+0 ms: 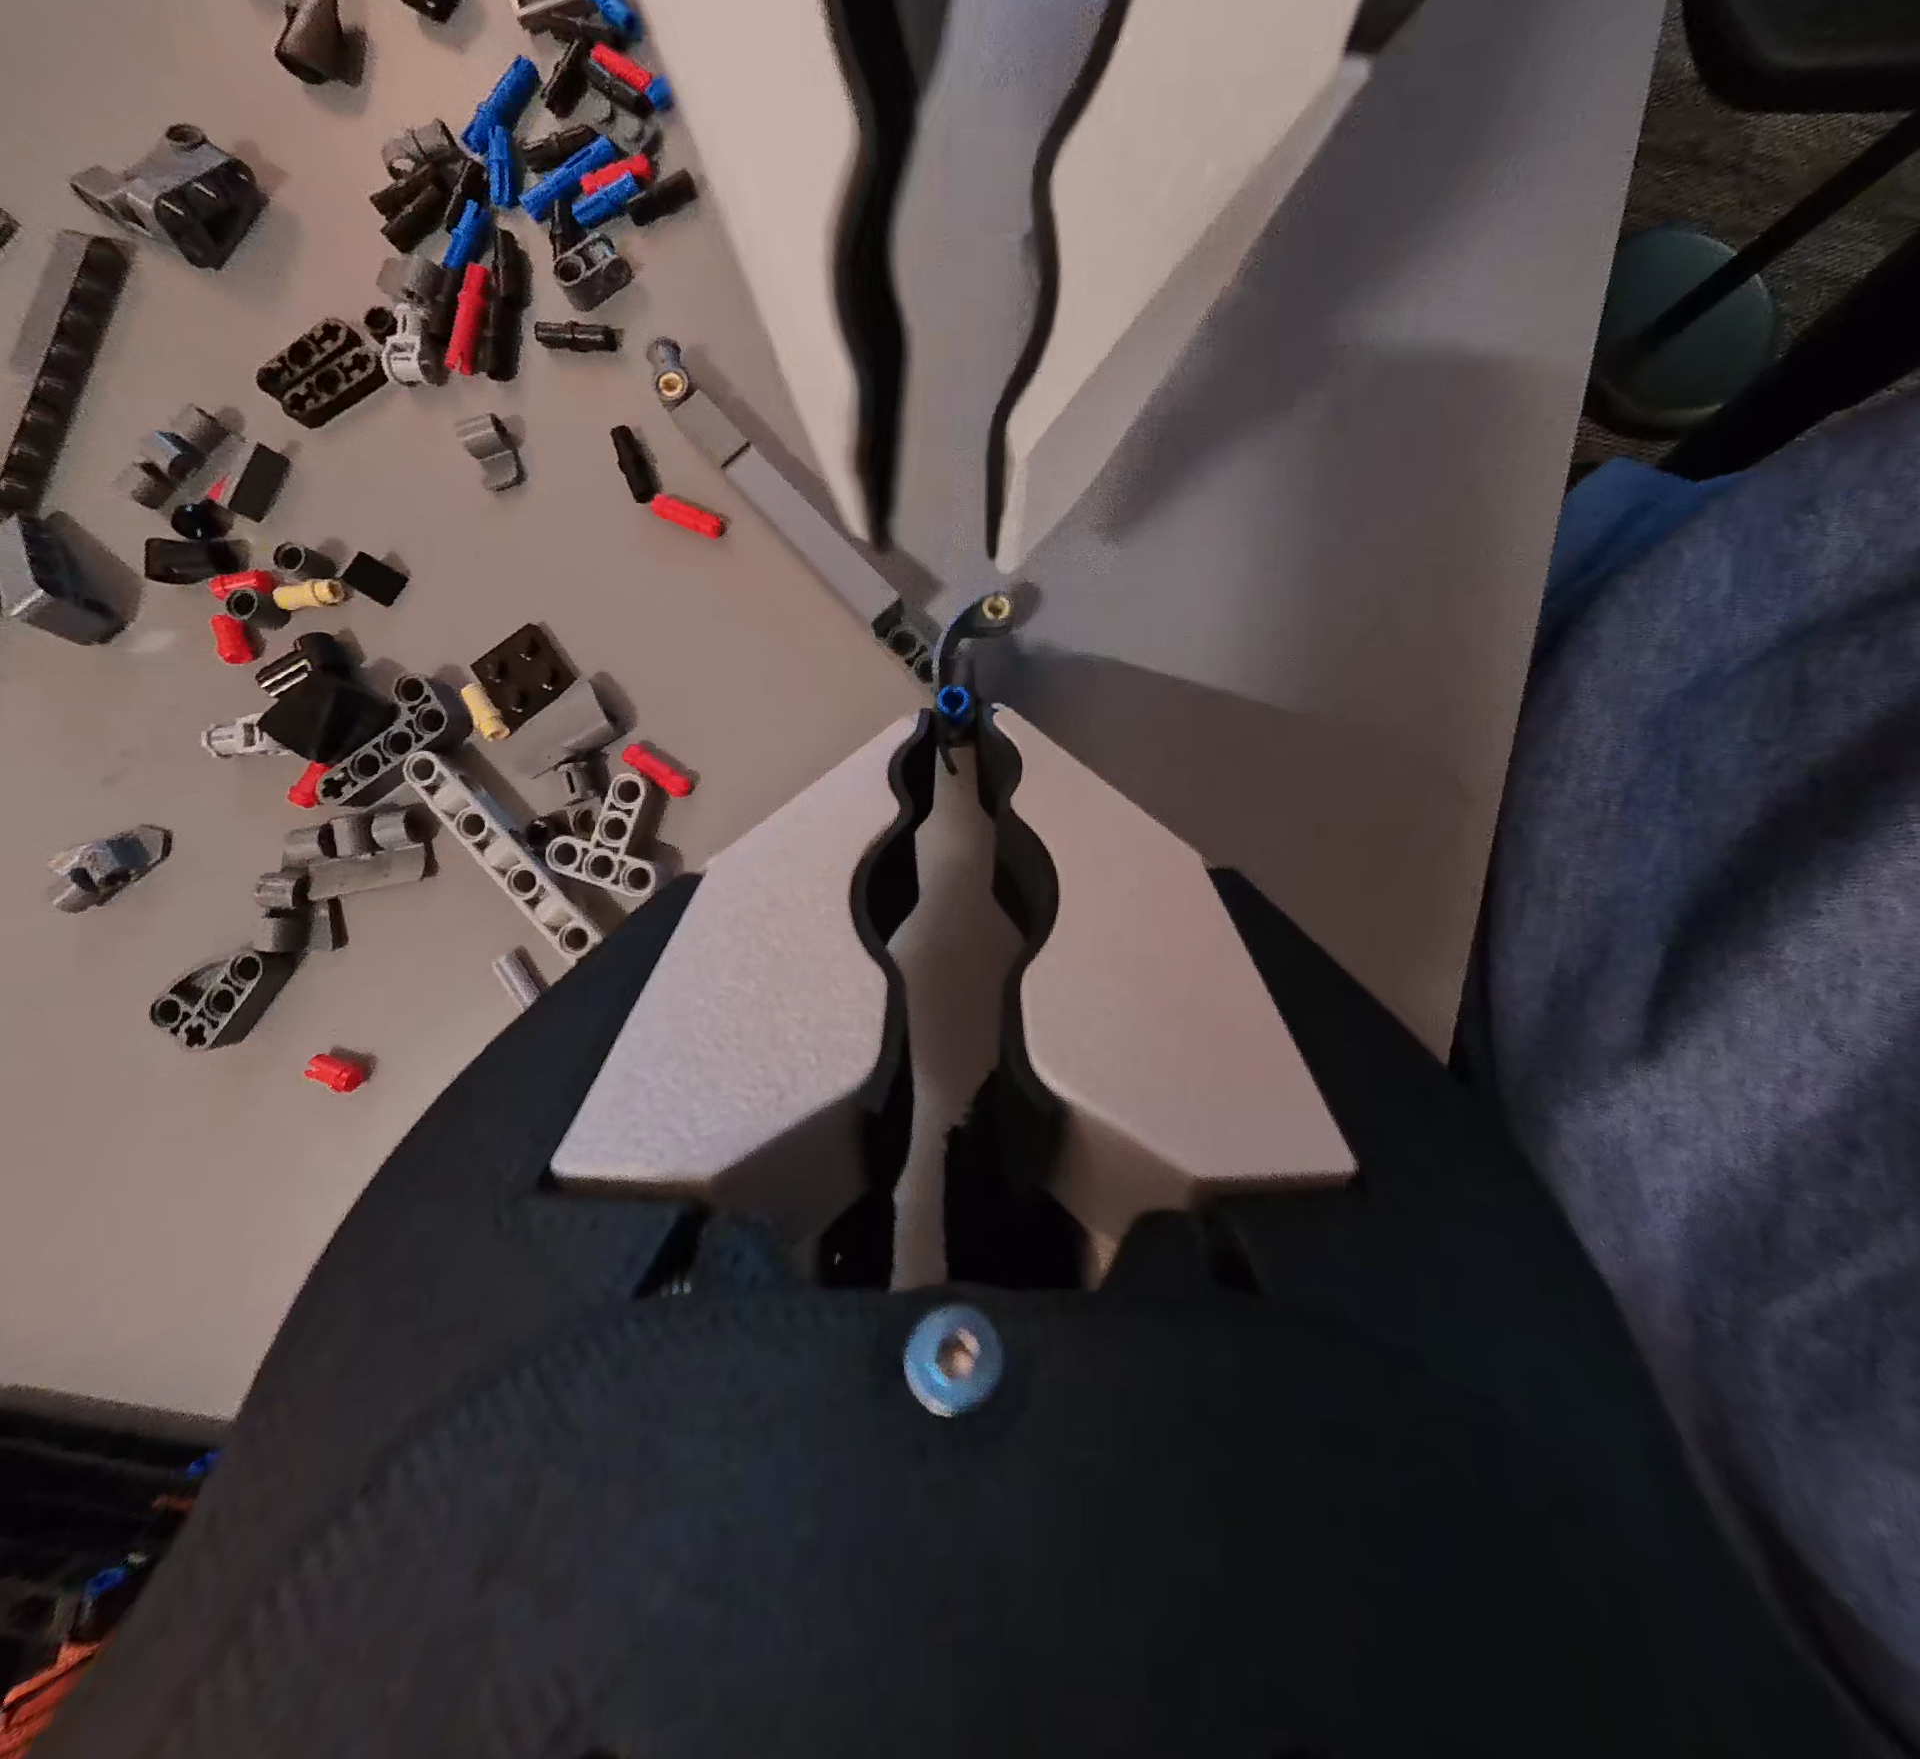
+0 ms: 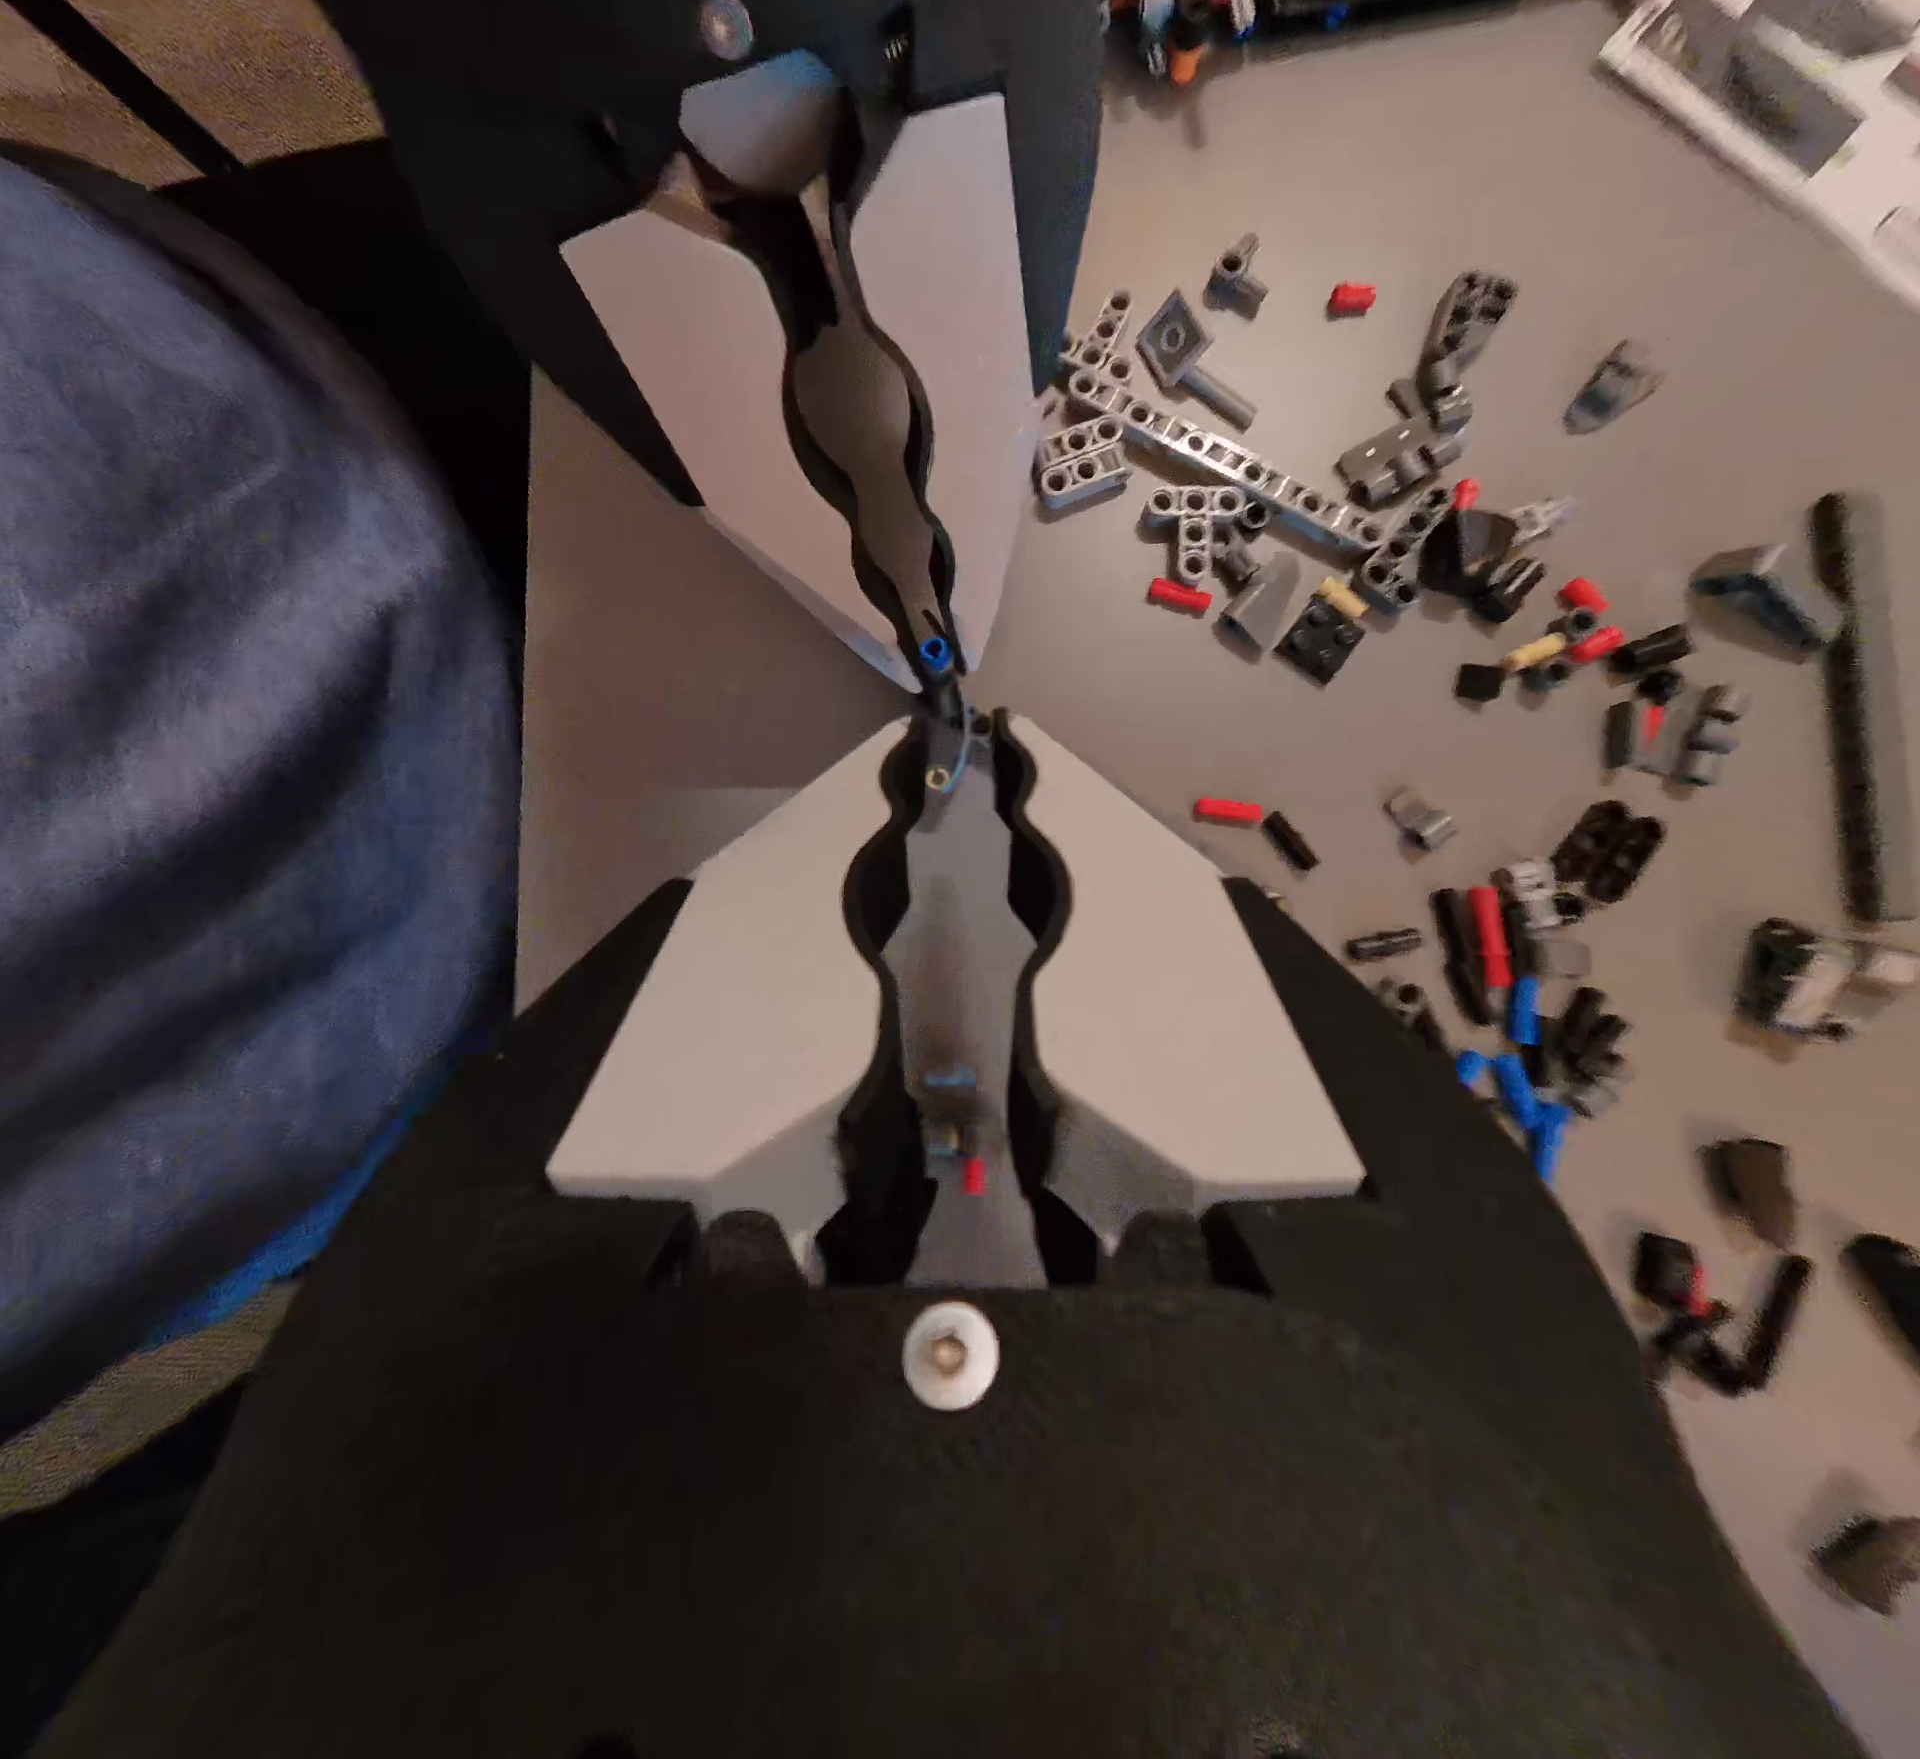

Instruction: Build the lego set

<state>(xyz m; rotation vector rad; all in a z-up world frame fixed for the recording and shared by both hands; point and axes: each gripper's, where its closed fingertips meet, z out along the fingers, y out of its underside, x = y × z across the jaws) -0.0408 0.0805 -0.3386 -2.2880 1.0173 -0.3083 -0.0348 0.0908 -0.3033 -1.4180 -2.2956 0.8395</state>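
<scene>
My grey bench (image 1: pixel 312 1242) is strewn with loose lego pieces (image 1: pixel 499 182) in black, grey, blue and red. Nearest me, my left gripper (image 1: pixel 956 722) has its fingers (image 1: pixel 904 836) clenched on a small blue pin (image 1: pixel 954 701). Tip to tip with it, my right gripper (image 2: pixel 961 733) grips a long grey beam (image 2: pixel 951 930) between closed fingers; the pin touches the beam's end. Beyond, an instruction booklet (image 2: pixel 1787 47) lies at the bench's far side.
</scene>
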